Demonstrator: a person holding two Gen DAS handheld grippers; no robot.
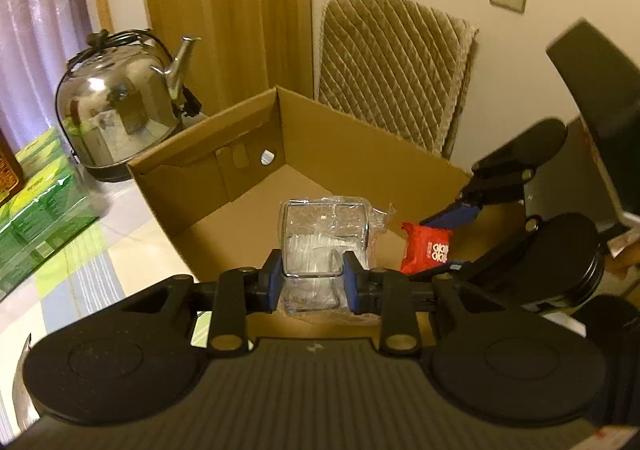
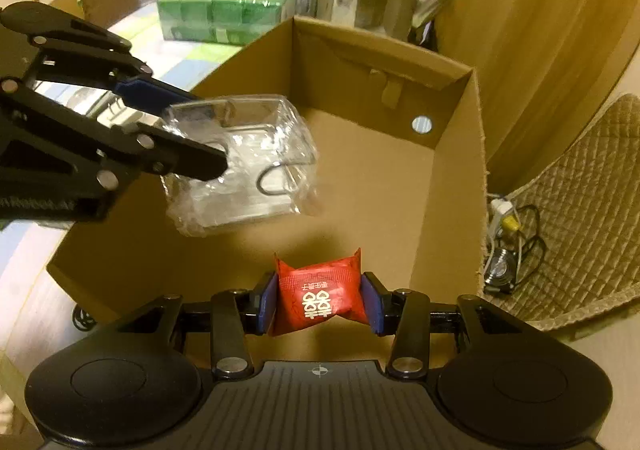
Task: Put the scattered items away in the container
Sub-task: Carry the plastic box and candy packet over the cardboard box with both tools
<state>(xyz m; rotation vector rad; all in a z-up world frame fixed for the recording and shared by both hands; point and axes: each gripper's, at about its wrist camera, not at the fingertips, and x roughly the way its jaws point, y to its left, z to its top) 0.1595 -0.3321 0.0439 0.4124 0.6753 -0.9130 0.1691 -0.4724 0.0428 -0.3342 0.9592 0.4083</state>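
Red packet (image 2: 320, 296) pinched by right fingers (image 2: 372, 304), clear bag (image 1: 316, 250) by left; only the right view shows cables (image 2: 516, 234).

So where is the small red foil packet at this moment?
The small red foil packet is clamped in the right gripper, held above the open cardboard box, right of the wrapped clear plastic container.

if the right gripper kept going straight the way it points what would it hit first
Most likely the floor of the cardboard box. The right gripper, shut on the red packet, aims down into the box, and its line looks free. The clear plastic pack in the left gripper hangs off to the left. Depth is uncertain.
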